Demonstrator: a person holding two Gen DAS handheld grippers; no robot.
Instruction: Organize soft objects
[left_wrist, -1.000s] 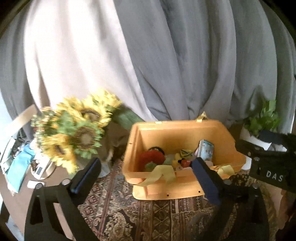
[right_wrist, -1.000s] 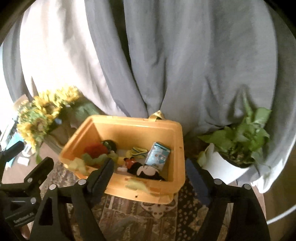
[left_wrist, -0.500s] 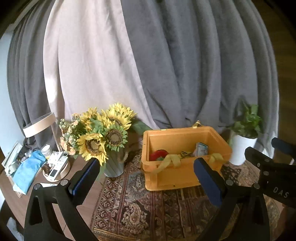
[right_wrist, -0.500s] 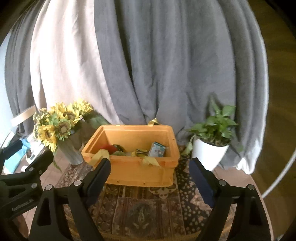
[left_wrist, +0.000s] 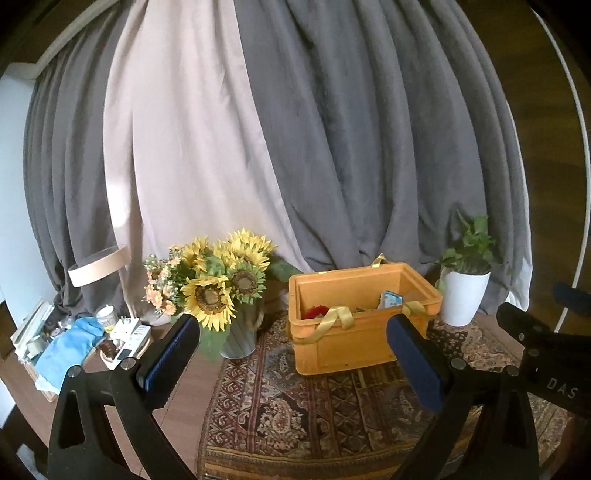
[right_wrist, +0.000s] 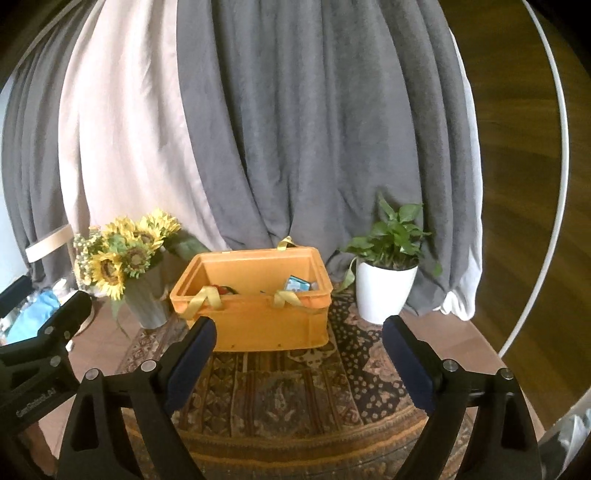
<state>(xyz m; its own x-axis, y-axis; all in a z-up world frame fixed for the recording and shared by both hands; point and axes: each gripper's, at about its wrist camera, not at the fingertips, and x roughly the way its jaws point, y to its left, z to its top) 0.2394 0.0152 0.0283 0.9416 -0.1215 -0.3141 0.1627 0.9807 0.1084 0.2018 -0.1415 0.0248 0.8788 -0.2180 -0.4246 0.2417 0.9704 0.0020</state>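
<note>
An orange plastic crate (left_wrist: 354, 343) (right_wrist: 258, 328) with yellow ribbon handles stands on a patterned rug (left_wrist: 332, 413) (right_wrist: 280, 391). Inside it I make out a red soft toy (left_wrist: 315, 311) and a light-blue packet (left_wrist: 390, 298) (right_wrist: 297, 284); the rest of its load is hidden by the wall. My left gripper (left_wrist: 293, 341) hangs open well in front of the crate, nothing between its fingers. My right gripper (right_wrist: 297, 347) is also back from the crate, jaws opening wider and empty. Each gripper shows at the edge of the other's view.
A vase of sunflowers (left_wrist: 225, 284) (right_wrist: 125, 258) stands left of the crate, a white potted plant (left_wrist: 463, 291) (right_wrist: 386, 284) right of it. Grey and beige curtains (left_wrist: 295, 129) hang behind. Clutter with a blue cloth (left_wrist: 66, 350) lies far left.
Both grippers have pulled back from the crate, which now looks smaller and farther off. The crate's inside is less visible, and the right jaws have spread wider.
</note>
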